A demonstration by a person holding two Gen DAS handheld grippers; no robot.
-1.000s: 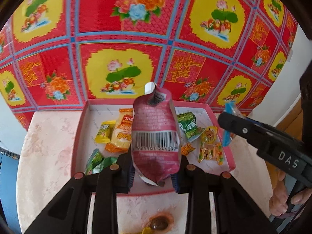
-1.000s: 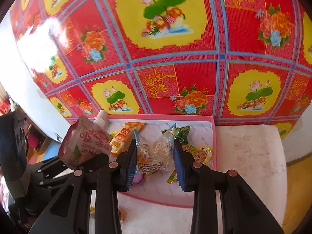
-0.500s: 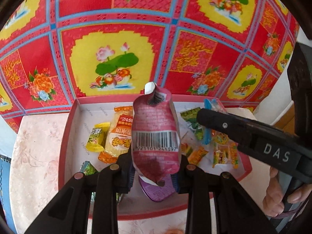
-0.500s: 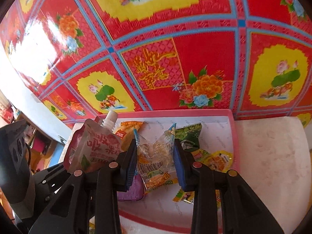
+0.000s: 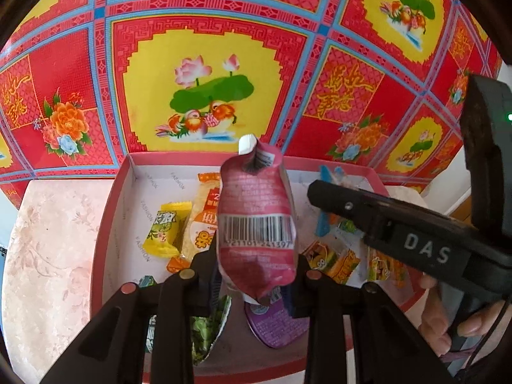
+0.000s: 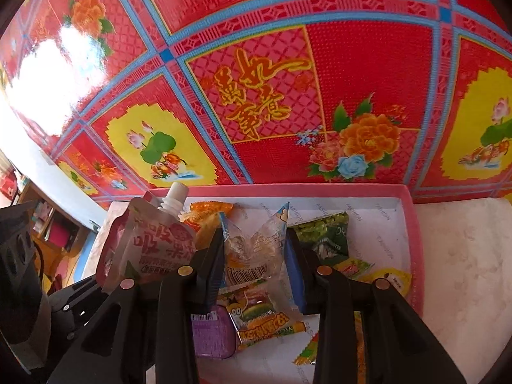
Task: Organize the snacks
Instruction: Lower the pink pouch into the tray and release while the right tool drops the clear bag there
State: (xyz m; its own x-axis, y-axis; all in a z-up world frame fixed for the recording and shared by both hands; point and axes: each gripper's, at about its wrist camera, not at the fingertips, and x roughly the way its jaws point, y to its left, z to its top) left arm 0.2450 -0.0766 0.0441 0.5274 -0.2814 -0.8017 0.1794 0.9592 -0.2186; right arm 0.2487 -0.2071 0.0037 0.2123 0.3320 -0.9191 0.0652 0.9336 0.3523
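Note:
My left gripper (image 5: 256,272) is shut on a pink spouted drink pouch (image 5: 256,224), held upright above the pink-rimmed box (image 5: 105,224); the pouch also shows in the right wrist view (image 6: 150,246). My right gripper (image 6: 254,256) is shut on a clear snack packet with blue edges (image 6: 252,249), held above the same box (image 6: 412,230); its body shows in the left wrist view (image 5: 400,224). Several wrapped snacks lie in the box: a yellow candy (image 5: 164,230), an orange packet (image 5: 201,220), a purple cup lid (image 5: 275,323), a green packet (image 6: 323,236).
The box stands on a pale floral-patterned table (image 5: 48,256) against a red, yellow and blue patterned wall covering (image 5: 204,96). A person's hand (image 5: 448,323) holds the right gripper. A room with shelves shows at the left of the right wrist view (image 6: 48,224).
Both grippers have moved forward over the box with their items still held. The box and wall look closer; a candy on the table near the box's front edge has left the view.

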